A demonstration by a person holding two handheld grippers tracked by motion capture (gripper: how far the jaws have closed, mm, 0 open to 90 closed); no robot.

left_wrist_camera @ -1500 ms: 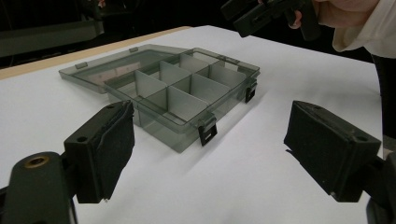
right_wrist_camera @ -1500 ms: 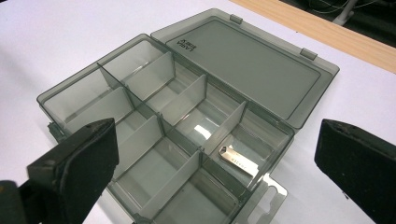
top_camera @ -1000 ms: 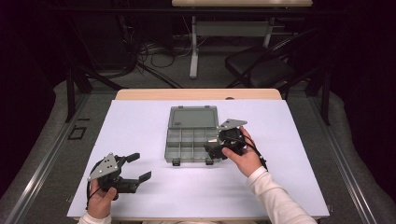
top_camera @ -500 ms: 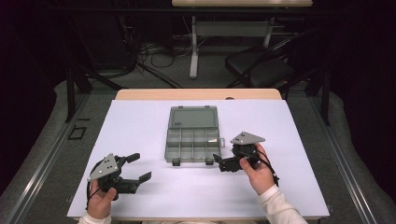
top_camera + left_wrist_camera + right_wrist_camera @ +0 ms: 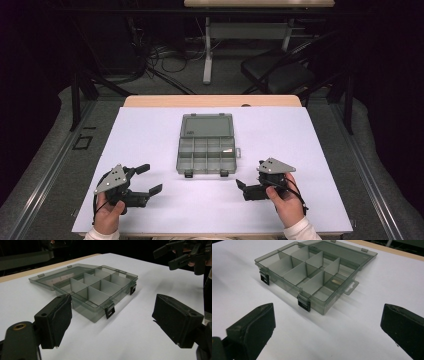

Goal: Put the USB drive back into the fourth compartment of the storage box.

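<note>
We hold the left gripper (image 5: pixel 149 178) near the front left corner of the table (image 5: pixel 310 150), our left hand (image 5: pixel 107 214) wrapped around its handle from below, the wrist just over the front edge and the grey plate on top tilted toward us. Its jaws stand wide apart with nothing between them, pointing right and a little away from us, toward the box (image 5: pixel 206 143). In the left gripper view the two black pads frame the box's near corner and one of its black latches (image 5: pixel 109 311), well short of touching. We hold the right gripper (image 5: pixel 243 188) near the front edge, right of the middle, our right hand (image 5: pixel 286 200) gripping it from behind with the forearm coming in from the front right. Its jaws are also spread and hold nothing, aimed left across the table. The box sits at the middle of the table, between the two grippers and farther back than both, apart from each. Its lid (image 5: pixel 207 125) lies flat open toward the far edge, and the tray is split by dividers into compartments. In the right gripper view a small pale piece (image 5: pixel 334 281) lies in one compartment at the hang-tab end.
</note>
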